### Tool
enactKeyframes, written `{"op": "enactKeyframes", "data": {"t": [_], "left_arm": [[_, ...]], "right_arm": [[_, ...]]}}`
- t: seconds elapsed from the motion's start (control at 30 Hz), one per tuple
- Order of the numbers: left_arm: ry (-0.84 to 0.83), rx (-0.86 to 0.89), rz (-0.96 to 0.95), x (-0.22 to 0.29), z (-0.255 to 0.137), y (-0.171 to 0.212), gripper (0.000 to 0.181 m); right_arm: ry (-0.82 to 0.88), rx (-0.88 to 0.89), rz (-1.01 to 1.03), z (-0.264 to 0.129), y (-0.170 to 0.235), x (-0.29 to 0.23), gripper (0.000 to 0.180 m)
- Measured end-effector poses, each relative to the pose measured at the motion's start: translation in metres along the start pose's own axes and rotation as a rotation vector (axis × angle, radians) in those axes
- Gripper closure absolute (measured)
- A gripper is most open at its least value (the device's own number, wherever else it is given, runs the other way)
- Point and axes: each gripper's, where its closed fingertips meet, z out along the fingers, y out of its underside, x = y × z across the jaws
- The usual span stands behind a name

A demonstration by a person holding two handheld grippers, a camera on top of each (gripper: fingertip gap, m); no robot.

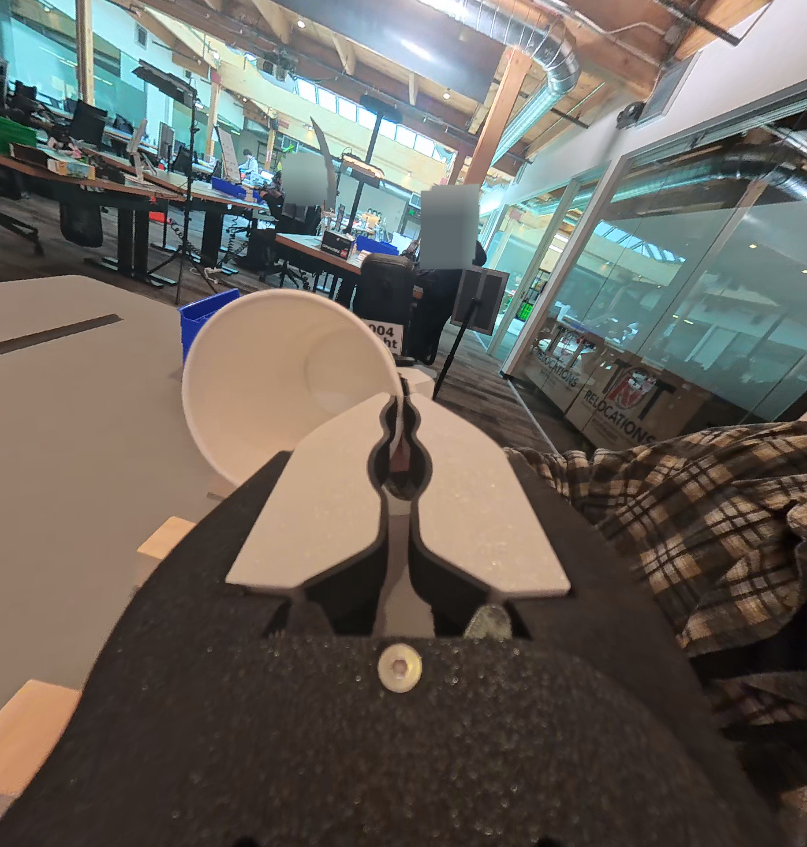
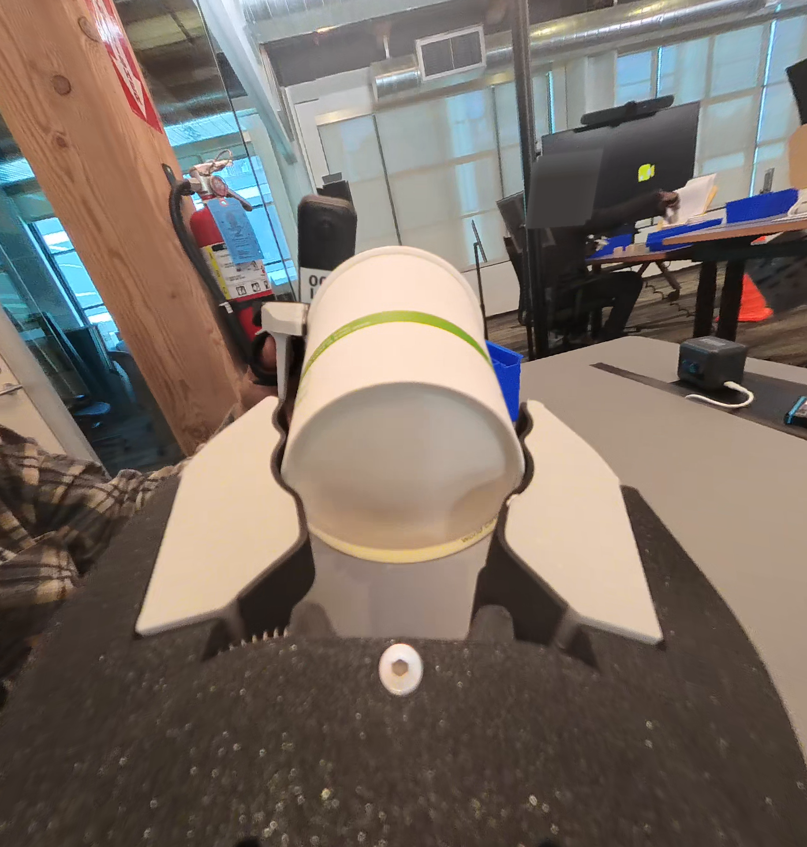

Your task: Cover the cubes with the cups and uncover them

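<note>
Cups are what both grippers are carrying right now, one each, both lifted off the table [image 1: 49, 458]. Nearest the lens in the right wrist view, the right gripper [image 2: 399, 440] is clamping its fingers [image 2: 571, 518] around the body of a green-striped cup [image 2: 401, 389], closed base facing the camera and mouth pointing away. In the left wrist view, the left gripper [image 1: 399, 412] is pinching just the rim wall of a plain cup [image 1: 278, 380], tongs nearly pressed together on that thin edge, open mouth tilting toward the camera.

Handling-wise I'm guessing these are paper: super light, soft-walled, easy to crush. The around-the-body grip near the stiffer base looks safer to me; the rim pinch is holding by a sliver, so the cup could swing or slip if moved fast.

Beside the left gripper, on its table side, two cubes [image 1: 163, 541] [image 1: 21, 733] are sitting on the table, partly hidden behind the gripper. Only the left wrist view is showing them, so neither looks covered. Only the right wrist view is showing the stripe, plus a small black box [image 2: 712, 362] with a white cable well beyond the right gripper. Behind the cups a blue bin [image 1: 200, 316] is peeking out in both views. A plaid sleeve [image 1: 667, 527] is hanging just beside the left gripper. Far past it all, office desks and chairs.
</note>
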Motion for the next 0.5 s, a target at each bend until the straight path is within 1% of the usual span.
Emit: {"op": "enactKeyframes", "data": {"t": [0.13, 0.17, 0.23, 0.37, 0.43, 0.5], "left_arm": [[0.003, -0.023, -0.010, -0.001, 0.002, 0.006, 0.179], [-0.009, -0.031, -0.011, -0.003, 0.002, 0.008, 0.176], [-0.051, -0.036, -0.003, -0.008, 0.001, 0.010, 0.164], [-0.072, -0.017, -0.016, -0.011, -0.003, 0.009, 0.150], [-0.085, -0.009, -0.008, -0.010, -0.007, 0.008, 0.146], [-0.123, 0.000, 0.013, -0.011, -0.014, 0.004, 0.140]], "right_arm": [[0.016, -0.047, -0.025, -0.005, -0.005, 0.001, 0.087], [0.021, -0.073, -0.033, -0.006, -0.006, 0.001, 0.087], [0.042, -0.129, -0.061, -0.010, -0.008, 0.002, 0.087], [0.074, -0.206, -0.104, -0.016, -0.012, 0.003, 0.087], [0.088, -0.231, -0.118, -0.020, -0.014, 0.004, 0.087], [0.101, -0.250, -0.132, -0.023, -0.017, 0.004, 0.087]]}}
